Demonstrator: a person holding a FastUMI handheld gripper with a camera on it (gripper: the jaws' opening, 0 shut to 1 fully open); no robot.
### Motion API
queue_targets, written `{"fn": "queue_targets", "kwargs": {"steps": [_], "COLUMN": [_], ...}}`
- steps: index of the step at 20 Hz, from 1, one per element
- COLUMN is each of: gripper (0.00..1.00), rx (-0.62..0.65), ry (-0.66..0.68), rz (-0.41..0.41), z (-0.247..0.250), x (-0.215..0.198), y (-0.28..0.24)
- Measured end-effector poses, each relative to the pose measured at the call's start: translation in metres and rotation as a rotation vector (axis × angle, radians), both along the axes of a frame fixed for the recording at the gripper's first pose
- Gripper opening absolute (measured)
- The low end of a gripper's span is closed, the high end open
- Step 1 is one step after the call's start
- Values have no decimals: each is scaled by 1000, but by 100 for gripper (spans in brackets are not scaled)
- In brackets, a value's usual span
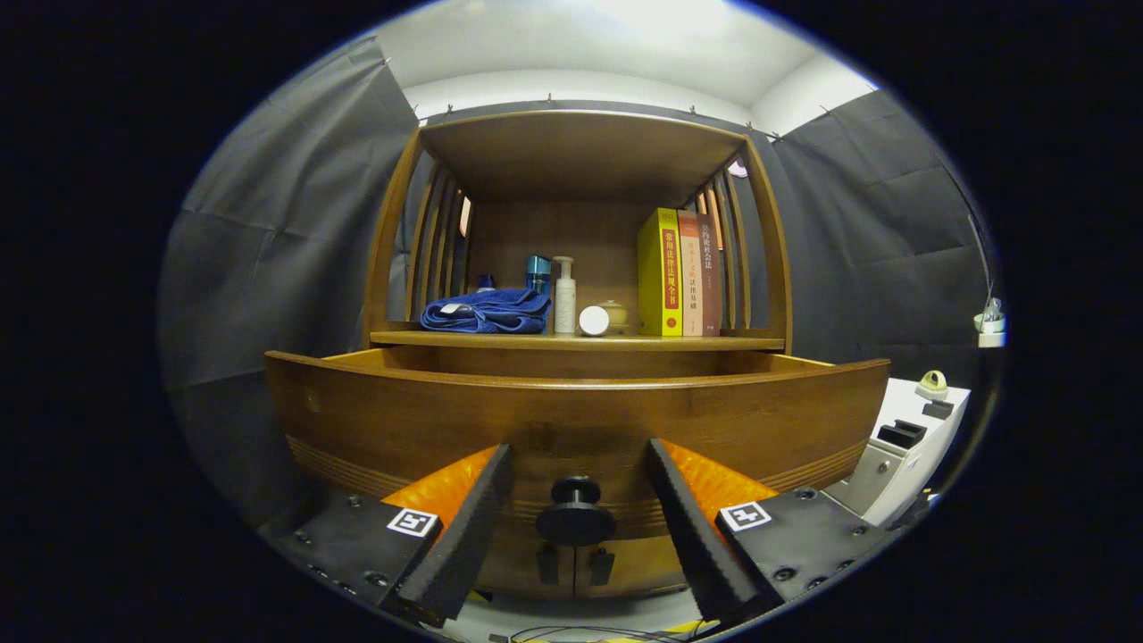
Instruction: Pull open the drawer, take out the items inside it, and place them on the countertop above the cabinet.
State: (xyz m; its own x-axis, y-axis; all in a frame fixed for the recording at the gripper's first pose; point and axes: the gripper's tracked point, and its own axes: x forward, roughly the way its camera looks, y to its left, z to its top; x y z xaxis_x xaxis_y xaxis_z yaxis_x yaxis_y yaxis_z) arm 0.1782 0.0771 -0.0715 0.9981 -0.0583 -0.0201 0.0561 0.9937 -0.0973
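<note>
Drawer (576, 420) is already pulled out from the cabinet (580, 143), its front close ahead of the gripper (576, 513). The fingers are spread, gripping nothing; the knob (576, 518) sits between them, untouched. Contents are hidden behind the front panel, so the taking out is judged still to be done. On the countertop (500, 338), a towel (487, 311), bottles (563, 295) and books (679, 272) leave little room; bare wood is seen along the front edge.

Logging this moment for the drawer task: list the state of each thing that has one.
drawer: pulled open, inside hidden by its front
drawer knob: free, between the gripper's fingers, untouched
gripper: open, either side of the knob
towel: folded on the countertop
books: upright
pump bottle: upright
</note>
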Motion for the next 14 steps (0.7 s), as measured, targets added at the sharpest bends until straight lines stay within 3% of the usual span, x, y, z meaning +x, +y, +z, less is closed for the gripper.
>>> {"fn": "queue_targets", "kwargs": {"steps": [14], "gripper": [99], "rx": [-16], "ry": [34], "rz": [-3], "z": [8], "x": [91], "y": [-4]}}
